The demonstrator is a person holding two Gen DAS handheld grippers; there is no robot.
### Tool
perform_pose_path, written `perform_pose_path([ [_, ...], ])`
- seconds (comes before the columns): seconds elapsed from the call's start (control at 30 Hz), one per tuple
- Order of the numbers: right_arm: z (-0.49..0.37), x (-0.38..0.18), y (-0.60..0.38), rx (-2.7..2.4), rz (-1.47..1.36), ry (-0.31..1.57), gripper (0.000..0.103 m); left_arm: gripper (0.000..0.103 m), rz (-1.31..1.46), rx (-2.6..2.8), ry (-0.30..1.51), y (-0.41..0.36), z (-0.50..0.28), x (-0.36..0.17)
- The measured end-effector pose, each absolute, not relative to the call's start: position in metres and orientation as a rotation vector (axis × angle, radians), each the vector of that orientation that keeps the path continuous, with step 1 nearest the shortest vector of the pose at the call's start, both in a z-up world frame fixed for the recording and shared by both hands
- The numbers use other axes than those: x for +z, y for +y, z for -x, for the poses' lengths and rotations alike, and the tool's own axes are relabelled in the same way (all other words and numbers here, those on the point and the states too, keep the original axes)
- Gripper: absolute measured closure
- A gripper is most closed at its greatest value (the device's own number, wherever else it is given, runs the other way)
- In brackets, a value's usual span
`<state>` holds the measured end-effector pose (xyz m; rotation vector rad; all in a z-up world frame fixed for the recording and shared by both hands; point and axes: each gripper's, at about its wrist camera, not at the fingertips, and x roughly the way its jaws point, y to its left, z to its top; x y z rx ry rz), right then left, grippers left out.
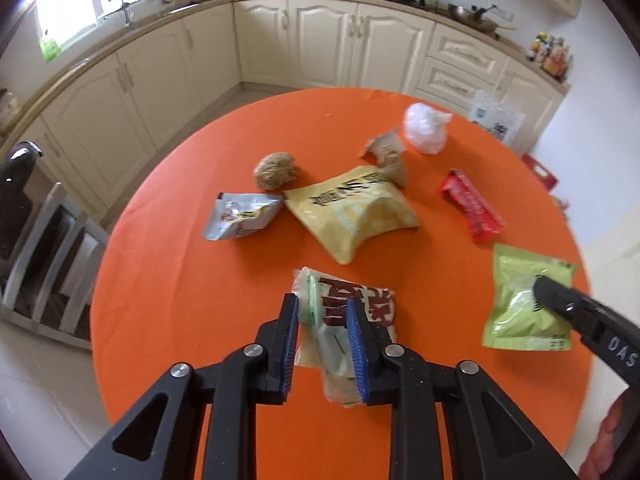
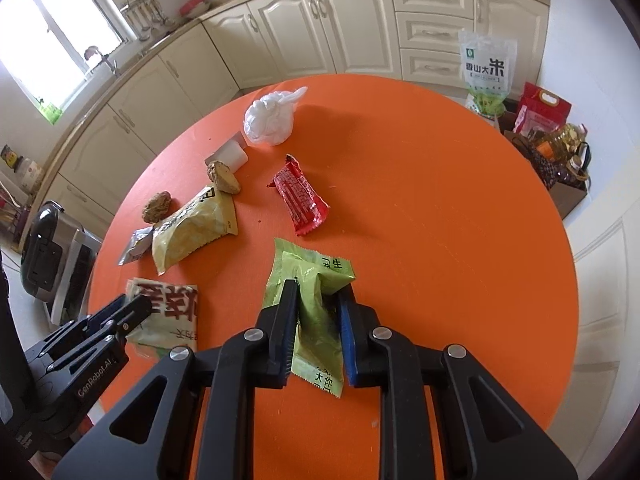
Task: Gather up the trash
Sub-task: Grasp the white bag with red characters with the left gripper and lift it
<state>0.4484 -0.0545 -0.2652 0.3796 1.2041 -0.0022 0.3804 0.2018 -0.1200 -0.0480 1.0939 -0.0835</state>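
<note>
Filling most of both views, one round orange table (image 1: pixel 168 280) carries all the trash, with cream cabinets (image 1: pixel 320 40) curving behind it. Two grippers work at its near edge. The left gripper (image 1: pixel 322 312) has its blue-padded fingers (image 1: pixel 356 344) pinching a clear wrapper with dark red characters (image 1: pixel 360 300), which lies by the near edge. The right gripper (image 2: pixel 318 304) pinches a green packet (image 2: pixel 316 320), buckled up between its fingers, also near that edge and to the right of the clear wrapper.

Five flat wrappers can be counted in all: those two, one large yellow bag (image 1: pixel 352 212) at the table's middle, one red wrapper (image 2: pixel 300 196) right of it, and one small silver pouch (image 1: pixel 240 216) touching the bag's left corner; in the right view the pouch is half hidden behind the bag. One knotted white plastic bag (image 2: pixel 270 120) sits toward the far edge. Just before it stands one small white carton (image 2: pixel 230 154), blurred in the left view. Two brown lumps lie near the yellow bag's far side, one round (image 1: pixel 274 176), the other (image 2: pixel 224 178) against the carton; what they are cannot be told. Off the table's far right stands one rice bag (image 2: pixel 486 72), its base cut off by the rim.
</note>
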Motion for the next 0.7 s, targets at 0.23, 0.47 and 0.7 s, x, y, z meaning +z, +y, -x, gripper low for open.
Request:
perform_pose_path([
  [0.23,-0.426,-0.255,-0.062,-0.032,-0.384,1.201,0.084,0.085,0.101,-0.115,1.132,0.208,-0.370,-0.120],
  [0.47,-0.416,-0.253,-0.064,-0.032,-0.394,1.201,0.084,0.070,0.184,-0.107,1.177,0.229,-0.371,-0.127],
  [0.7,-0.416,-0.262,-0.061,-0.018,-0.403,1.222,0.084,0.023,0.263,-0.089,1.221,0.227,-0.374,-0.148],
])
